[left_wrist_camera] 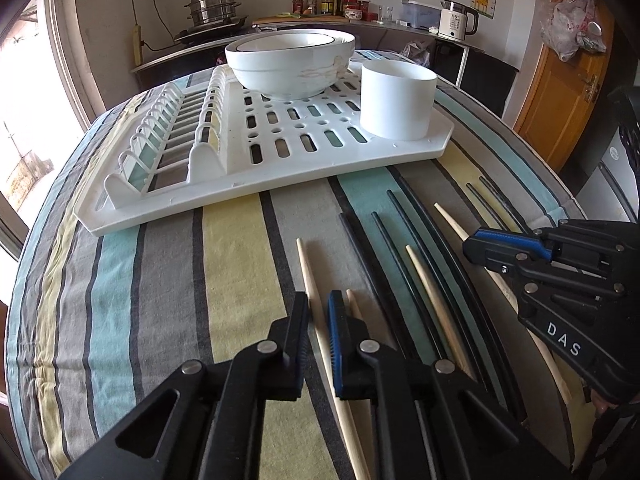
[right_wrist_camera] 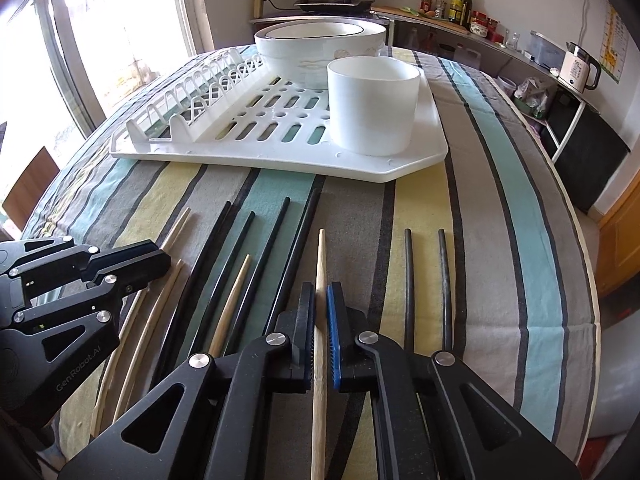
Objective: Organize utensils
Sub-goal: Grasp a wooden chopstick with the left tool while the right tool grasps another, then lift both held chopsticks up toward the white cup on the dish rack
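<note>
Several wooden and black chopsticks lie side by side on the striped tablecloth. My left gripper (left_wrist_camera: 318, 300) has its fingers closed on a wooden chopstick (left_wrist_camera: 310, 276) near the left of the row; it also shows in the right wrist view (right_wrist_camera: 158, 258). My right gripper (right_wrist_camera: 320, 292) is closed on another wooden chopstick (right_wrist_camera: 320, 264); it shows in the left wrist view (left_wrist_camera: 472, 242). A white cylindrical holder (left_wrist_camera: 397, 98) (right_wrist_camera: 373, 104) stands on the white dish rack (left_wrist_camera: 256, 184) (right_wrist_camera: 280, 160), beyond the chopsticks.
Stacked white bowls (left_wrist_camera: 290, 62) (right_wrist_camera: 320, 50) sit on the rack behind the holder. Two black chopsticks (right_wrist_camera: 426, 280) lie apart at the right. The table edge (right_wrist_camera: 588, 260) curves at the right. A counter with a pot, bottles and kettle (left_wrist_camera: 456, 20) stands behind.
</note>
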The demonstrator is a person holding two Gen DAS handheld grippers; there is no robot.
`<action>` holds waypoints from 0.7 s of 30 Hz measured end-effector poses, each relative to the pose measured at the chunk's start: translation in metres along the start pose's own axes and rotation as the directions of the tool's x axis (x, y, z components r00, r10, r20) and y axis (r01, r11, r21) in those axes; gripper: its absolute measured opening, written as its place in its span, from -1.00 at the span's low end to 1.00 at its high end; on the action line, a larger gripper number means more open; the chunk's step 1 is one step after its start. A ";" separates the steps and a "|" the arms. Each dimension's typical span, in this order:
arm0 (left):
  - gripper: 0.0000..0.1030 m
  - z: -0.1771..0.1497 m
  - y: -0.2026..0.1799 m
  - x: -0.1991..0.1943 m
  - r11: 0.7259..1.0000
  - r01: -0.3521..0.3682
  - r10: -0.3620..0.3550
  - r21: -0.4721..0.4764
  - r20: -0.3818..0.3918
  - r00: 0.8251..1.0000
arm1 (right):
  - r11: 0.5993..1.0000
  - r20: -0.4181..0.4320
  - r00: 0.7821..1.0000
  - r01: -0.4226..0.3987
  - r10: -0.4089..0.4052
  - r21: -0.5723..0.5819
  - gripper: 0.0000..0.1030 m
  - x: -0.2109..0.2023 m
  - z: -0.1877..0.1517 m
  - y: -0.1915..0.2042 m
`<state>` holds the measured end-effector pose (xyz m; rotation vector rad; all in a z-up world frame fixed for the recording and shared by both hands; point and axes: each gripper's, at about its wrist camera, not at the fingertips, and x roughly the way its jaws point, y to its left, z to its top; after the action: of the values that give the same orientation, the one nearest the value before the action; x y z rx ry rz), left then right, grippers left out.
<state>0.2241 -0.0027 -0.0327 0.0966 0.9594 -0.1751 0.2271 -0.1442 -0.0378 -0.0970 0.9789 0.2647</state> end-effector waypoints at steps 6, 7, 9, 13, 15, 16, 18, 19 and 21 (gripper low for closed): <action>-0.84 0.003 0.004 -0.013 1.000 0.027 -0.027 -0.008 0.033 0.999 | 0.998 0.066 0.996 -0.065 0.063 0.023 -0.88 -0.022 0.005 -0.005; -0.85 0.004 0.004 -0.018 1.000 0.030 -0.029 -0.008 0.044 0.999 | 0.997 0.081 0.994 -0.071 0.069 0.021 -0.88 -0.027 0.007 -0.004; -0.85 0.006 0.005 -0.028 0.999 0.035 -0.035 -0.007 0.069 0.997 | 0.996 0.114 0.990 -0.088 0.085 0.019 -0.88 -0.039 0.010 -0.005; -0.86 0.012 0.008 -0.054 0.999 0.045 -0.043 -0.009 0.129 0.991 | 0.994 0.183 0.977 -0.110 0.105 0.013 -0.88 -0.065 0.015 -0.004; -0.87 0.016 0.011 -0.070 0.998 0.055 -0.052 -0.012 0.165 0.985 | 0.993 0.217 0.970 -0.120 0.114 0.012 -0.89 -0.077 0.018 -0.003; -0.87 0.017 0.011 -0.078 0.998 0.057 -0.054 -0.013 0.182 0.982 | 0.992 0.233 0.965 -0.124 0.118 0.012 -0.89 -0.082 0.019 -0.004; -0.88 0.020 0.013 -0.093 0.998 0.063 -0.059 -0.012 0.218 0.974 | 0.991 0.258 0.958 -0.131 0.123 0.015 -0.89 -0.092 0.020 -0.006; -0.88 0.021 0.014 -0.100 0.998 0.066 -0.061 -0.013 0.233 0.971 | 0.991 0.271 0.954 -0.134 0.125 0.016 -0.89 -0.097 0.020 -0.008; -0.89 0.022 0.016 -0.114 0.997 0.073 -0.067 -0.014 0.262 0.963 | 0.990 0.293 0.948 -0.137 0.125 0.019 -0.89 -0.104 0.019 -0.010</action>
<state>0.1813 0.0211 0.0733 0.0171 0.7008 -0.2354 0.1900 -0.1685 0.0591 0.0431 0.6972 0.3708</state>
